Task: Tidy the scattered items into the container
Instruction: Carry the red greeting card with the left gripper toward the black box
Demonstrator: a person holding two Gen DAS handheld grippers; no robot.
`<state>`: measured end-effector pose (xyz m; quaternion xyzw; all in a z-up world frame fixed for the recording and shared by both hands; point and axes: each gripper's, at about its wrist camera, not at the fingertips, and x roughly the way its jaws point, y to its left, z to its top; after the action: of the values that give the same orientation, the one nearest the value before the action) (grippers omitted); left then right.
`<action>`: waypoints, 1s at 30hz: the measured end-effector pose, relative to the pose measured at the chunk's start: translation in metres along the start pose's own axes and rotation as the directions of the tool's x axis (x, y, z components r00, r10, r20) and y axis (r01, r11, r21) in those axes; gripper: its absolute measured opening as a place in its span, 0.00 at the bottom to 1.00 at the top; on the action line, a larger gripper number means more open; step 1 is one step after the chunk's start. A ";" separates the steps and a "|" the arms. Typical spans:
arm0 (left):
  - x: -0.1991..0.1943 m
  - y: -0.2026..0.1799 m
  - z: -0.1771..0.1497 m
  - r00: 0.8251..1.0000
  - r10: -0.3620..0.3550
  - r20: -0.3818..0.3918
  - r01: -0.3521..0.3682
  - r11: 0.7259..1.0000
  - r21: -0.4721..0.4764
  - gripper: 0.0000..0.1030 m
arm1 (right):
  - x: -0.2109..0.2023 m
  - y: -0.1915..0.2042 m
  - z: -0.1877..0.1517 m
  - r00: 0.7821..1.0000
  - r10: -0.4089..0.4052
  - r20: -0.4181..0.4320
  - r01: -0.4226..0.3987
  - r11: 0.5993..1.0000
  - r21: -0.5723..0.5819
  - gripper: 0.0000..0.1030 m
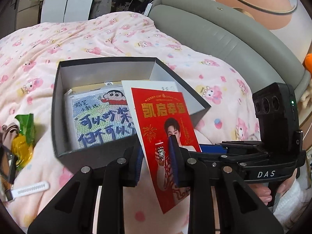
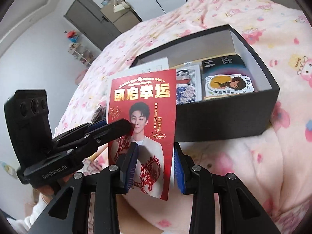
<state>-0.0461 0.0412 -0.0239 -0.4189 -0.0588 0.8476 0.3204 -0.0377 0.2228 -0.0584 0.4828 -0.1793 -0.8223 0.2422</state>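
- The left tongs (image 1: 156,142) are nearly closed on the red card (image 1: 165,128); in the right wrist view one black finger lies on the card's printed face and a blue pad sits just behind that same edge, so the card is pinched between them
- The right tongs (image 2: 156,146) stand a little wider; one blue pad (image 2: 131,165) lies in front of the card's lower face and the other is just beside its far edge, and I cannot tell whether they press on it
- The card stands roughly upright, tilted a little, in the air between the two pairs of tongs; its upper end reaches past both sets of fingertips towards the box
- A white card (image 1: 148,86) shows just behind the red one, above its top edge; whether either pair of tongs holds it I cannot tell
- The black box (image 1: 58,105), white inside and open, rests on the pink bedspread (image 1: 97,39) just beyond the fingertips of both tongs
- Inside the box lie a cartoon-printed pack (image 1: 101,120), a small black carton (image 2: 223,63) and a sticker of a dark-haired figure (image 2: 228,84), side by side
- To the left of the left tongs, well apart from the box, a green and yellow wrapper (image 1: 23,136) and a white strap (image 1: 31,189) lie on the bedspread
- A person's fingers (image 1: 267,193) wrap the handle of the right tongs
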 end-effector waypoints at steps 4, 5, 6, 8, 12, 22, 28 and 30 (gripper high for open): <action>0.019 0.008 -0.016 0.999 0.015 -0.037 -0.015 1.000 -0.014 0.27 | 0.017 -0.012 -0.007 0.999 -0.028 -0.024 0.029 0.999 0.018 0.30; 0.021 0.007 -0.018 0.998 0.027 -0.050 -0.027 1.000 -0.005 0.27 | 0.017 -0.019 -0.010 0.999 -0.036 -0.036 0.037 0.999 0.026 0.30; 0.025 0.003 -0.020 0.997 0.046 -0.059 -0.046 0.999 0.013 0.27 | 0.023 -0.022 -0.013 0.997 -0.050 -0.052 0.052 0.998 0.037 0.30; 0.030 -0.002 -0.024 0.994 0.082 -0.066 -0.080 0.996 0.036 0.28 | 0.031 -0.022 -0.015 0.993 -0.085 -0.078 0.088 0.995 0.038 0.30; 0.044 -0.001 -0.029 0.988 0.109 -0.111 -0.107 0.994 0.025 0.36 | 0.037 -0.023 -0.017 0.986 -0.139 -0.092 0.142 0.990 0.025 0.30; 0.019 0.008 -0.029 0.999 0.037 -0.016 -0.038 0.998 -0.050 0.35 | 0.009 -0.032 -0.016 0.999 -0.026 0.021 0.023 0.995 0.098 0.30; 0.008 0.009 -0.035 0.999 0.052 0.003 -0.051 0.996 -0.068 0.35 | -0.006 -0.021 -0.027 0.984 -0.150 0.100 0.147 0.988 0.036 0.30; 0.006 0.010 -0.037 0.998 0.057 0.007 -0.056 0.995 -0.082 0.35 | -0.003 -0.020 -0.026 0.989 -0.124 0.081 0.123 0.992 0.027 0.30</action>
<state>-0.0265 0.0305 -0.0554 -0.4290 -0.0833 0.8552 0.2787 -0.0177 0.2393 -0.0791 0.4614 -0.1676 -0.8529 0.1780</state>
